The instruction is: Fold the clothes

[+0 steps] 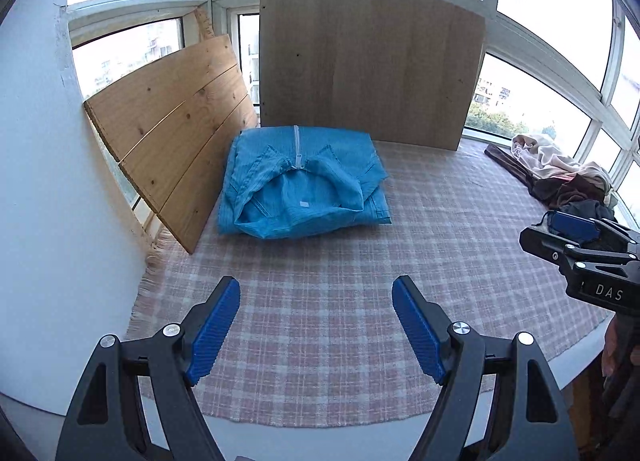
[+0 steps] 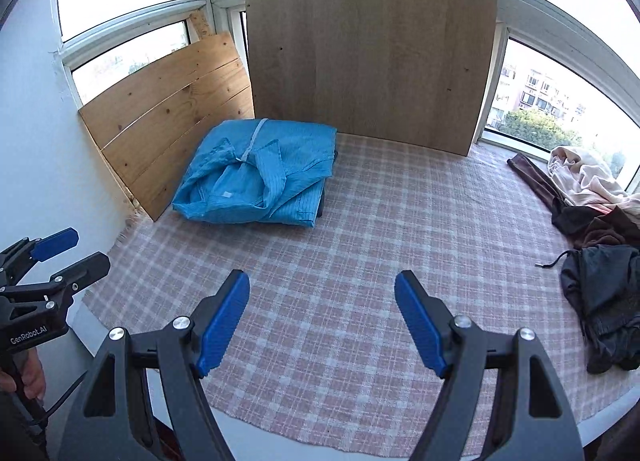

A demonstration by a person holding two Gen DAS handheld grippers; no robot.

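I see the folded blue garment lying well ahead of my left gripper and right gripper, both spread wide, empty. Readable markings: "DAS", "GenRobot.AI".

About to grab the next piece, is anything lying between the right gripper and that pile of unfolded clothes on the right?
Nothing visible does. Only bare checked cloth lies between the open right gripper and the clothes pile. The folded blue garment sits far left.
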